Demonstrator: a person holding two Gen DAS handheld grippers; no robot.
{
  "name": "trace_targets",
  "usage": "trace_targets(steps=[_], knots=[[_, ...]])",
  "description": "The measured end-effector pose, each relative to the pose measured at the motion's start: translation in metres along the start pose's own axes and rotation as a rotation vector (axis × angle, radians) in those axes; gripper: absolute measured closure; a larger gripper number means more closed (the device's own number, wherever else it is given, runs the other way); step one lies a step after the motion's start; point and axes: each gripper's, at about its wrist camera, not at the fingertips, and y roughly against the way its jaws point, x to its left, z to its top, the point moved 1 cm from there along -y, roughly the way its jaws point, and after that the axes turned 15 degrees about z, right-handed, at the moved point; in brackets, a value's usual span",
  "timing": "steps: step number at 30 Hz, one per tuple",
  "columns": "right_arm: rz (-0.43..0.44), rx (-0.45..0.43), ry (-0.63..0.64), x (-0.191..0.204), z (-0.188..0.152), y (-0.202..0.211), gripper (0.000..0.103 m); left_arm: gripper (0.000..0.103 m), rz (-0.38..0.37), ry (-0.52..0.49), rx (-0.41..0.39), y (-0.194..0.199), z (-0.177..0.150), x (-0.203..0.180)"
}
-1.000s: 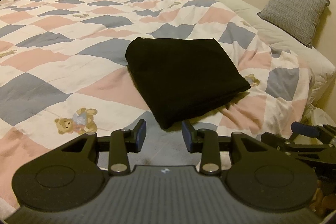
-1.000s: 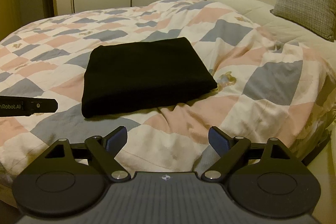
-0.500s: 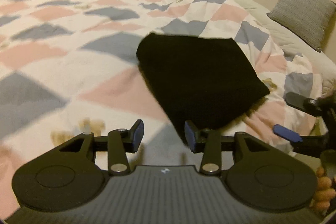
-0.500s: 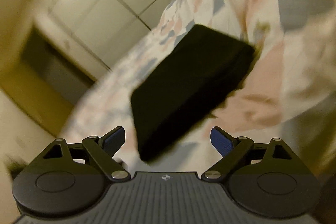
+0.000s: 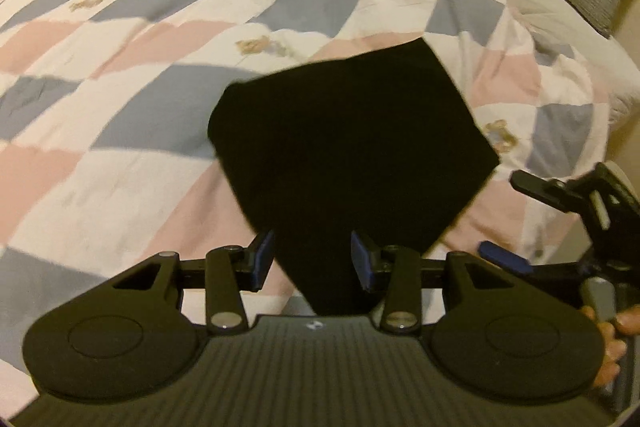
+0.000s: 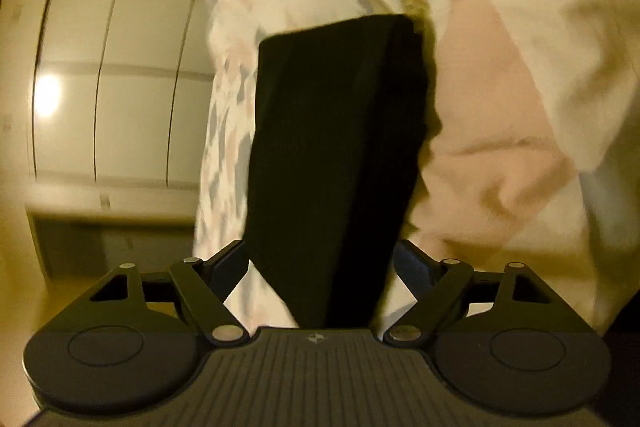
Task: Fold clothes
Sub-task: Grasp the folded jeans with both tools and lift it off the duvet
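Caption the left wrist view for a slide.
Open left gripper straddles the near corner of a folded black garment on a patchwork quilt, right gripper alongside.

No readable text, nos. or brand names in either view. Only mark – a small pale emblem, no letters, on the ribbed body of the left gripper (image 5: 312,260) near its front edge; same emblem on the right gripper (image 6: 319,266) – too small and blurred to make out.
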Motion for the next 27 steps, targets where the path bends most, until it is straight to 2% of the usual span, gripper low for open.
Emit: trace_targets(steps=[2,5,11,19,23,27], knots=[[0.015,-0.040,-0.075,0.001,0.002,0.001,0.021,0.066,-0.007,-0.024,0.028,0.003,0.013,0.001],[0.011,-0.082,-0.123,0.000,0.001,-0.005,0.021,0.066,-0.020,-0.071,0.072,-0.005,0.028,0.004],[-0.096,-0.131,-0.110,-0.014,-0.004,-0.027,0.022,0.066,-0.062,-0.185,0.141,-0.043,0.061,0.005],[-0.121,-0.177,-0.119,-0.039,0.004,-0.048,0.023,0.066,-0.125,-0.322,0.161,-0.090,0.125,-0.008],[-0.128,-0.197,-0.136,-0.050,0.010,-0.055,0.025,0.063,-0.198,-0.381,0.192,-0.117,0.160,-0.016],[-0.136,-0.198,-0.137,-0.052,0.014,-0.061,0.023,0.055,-0.331,-0.446,0.239,-0.143,0.181,-0.028]])
